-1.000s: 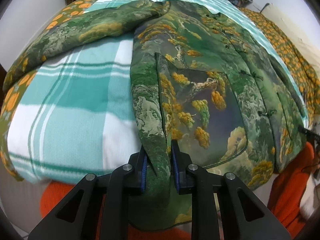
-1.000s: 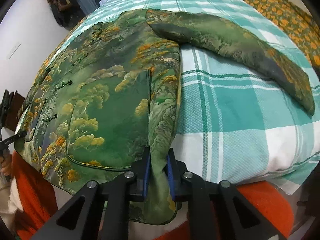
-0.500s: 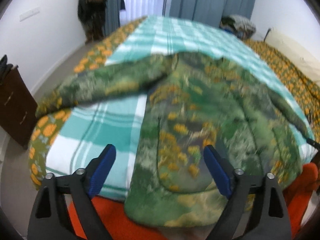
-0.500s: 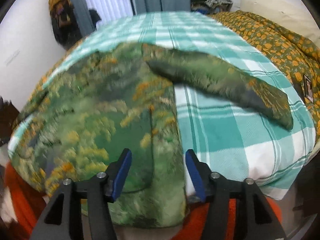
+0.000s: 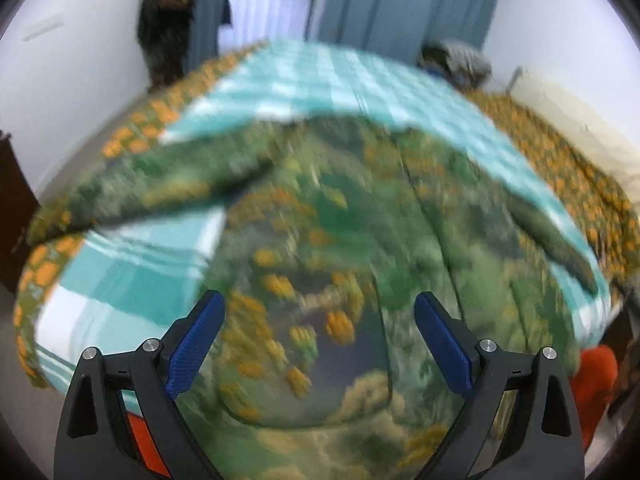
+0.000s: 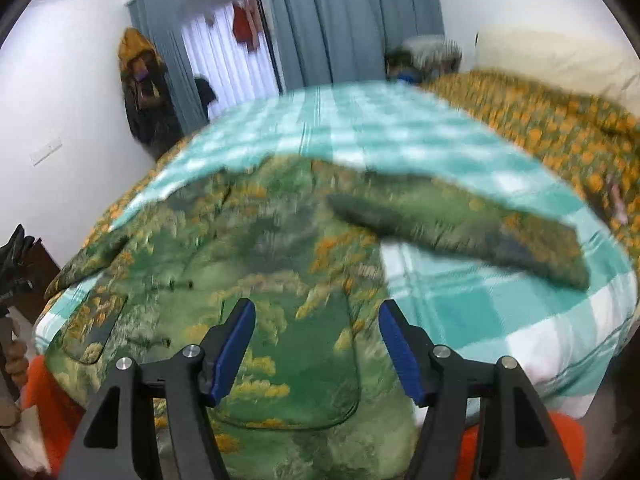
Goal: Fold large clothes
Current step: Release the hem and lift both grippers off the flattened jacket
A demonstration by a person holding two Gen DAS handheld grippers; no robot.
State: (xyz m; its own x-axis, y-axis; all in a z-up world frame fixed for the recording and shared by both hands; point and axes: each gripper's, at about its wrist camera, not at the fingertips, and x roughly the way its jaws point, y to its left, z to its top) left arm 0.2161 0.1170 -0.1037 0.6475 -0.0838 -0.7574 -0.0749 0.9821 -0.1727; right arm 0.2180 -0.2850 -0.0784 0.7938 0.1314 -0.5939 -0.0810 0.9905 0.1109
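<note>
A large green jacket with yellow tree prints point(image 5: 340, 264) lies spread flat on a bed, hem toward me and both sleeves stretched out sideways. It also shows in the right wrist view point(image 6: 264, 264). One sleeve point(image 5: 160, 184) reaches left, the other sleeve point(image 6: 460, 224) reaches right. My left gripper point(image 5: 318, 344) is open and empty above the jacket's lower hem. My right gripper point(image 6: 316, 352) is open and empty above the hem on the other side. Both views are blurred by motion.
The bed has a teal and white checked cover point(image 5: 132, 276) over a quilt with orange flowers point(image 6: 560, 128). An orange cloth point(image 5: 592, 380) hangs below the bed's near edge. Grey curtains point(image 6: 352, 20) and hanging coats point(image 6: 144, 92) stand at the far wall.
Both grippers have let go of the jacket's hem, opened wide, and pulled up and back from the bed. The jacket now lies flat.
</note>
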